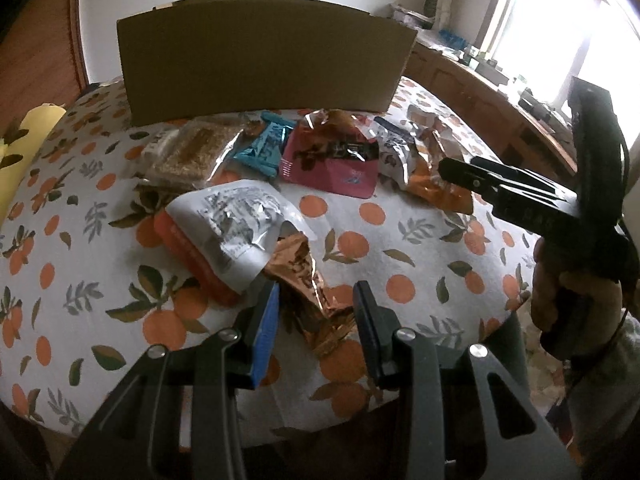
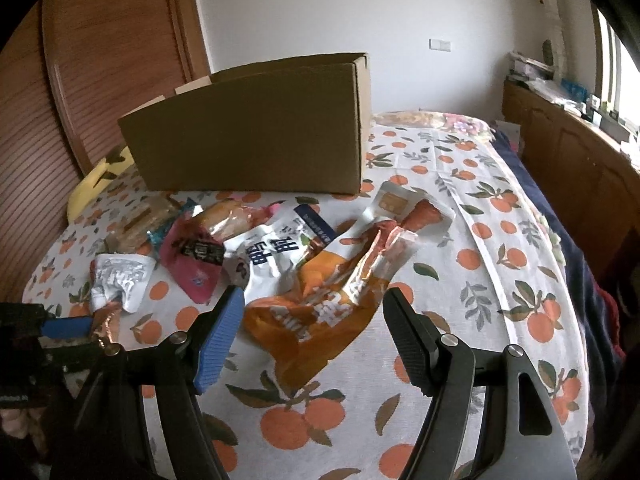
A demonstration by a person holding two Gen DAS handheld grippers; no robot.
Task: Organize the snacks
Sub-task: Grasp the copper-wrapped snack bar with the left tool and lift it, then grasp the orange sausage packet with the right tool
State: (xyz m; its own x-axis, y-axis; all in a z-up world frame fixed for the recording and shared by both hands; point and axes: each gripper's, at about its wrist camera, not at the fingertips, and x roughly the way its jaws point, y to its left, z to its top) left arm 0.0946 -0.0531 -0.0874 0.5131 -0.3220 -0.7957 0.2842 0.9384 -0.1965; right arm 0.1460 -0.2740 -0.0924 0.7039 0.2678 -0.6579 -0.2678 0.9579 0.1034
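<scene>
Several snack packets lie on a bed with an orange-print sheet (image 1: 400, 240), in front of an open cardboard box (image 1: 264, 56), which also shows in the right wrist view (image 2: 256, 136). My left gripper (image 1: 316, 292) is open, its fingers either side of a copper foil packet (image 1: 308, 292) that lies against a white and orange packet (image 1: 232, 224). My right gripper (image 2: 312, 308) is open over a large orange packet (image 2: 320, 320); it also shows in the left wrist view (image 1: 448, 168). A pink packet (image 1: 332, 164), a teal packet (image 1: 264, 148) and a white packet (image 2: 272, 256) lie further back.
A clear bag of brown snacks (image 1: 192, 152) lies left of the teal packet. A yellow pillow (image 1: 24, 140) is at the bed's left edge. A wooden cabinet (image 2: 568, 160) with clutter runs along the right under a window. A wooden door (image 2: 100, 60) stands behind the box.
</scene>
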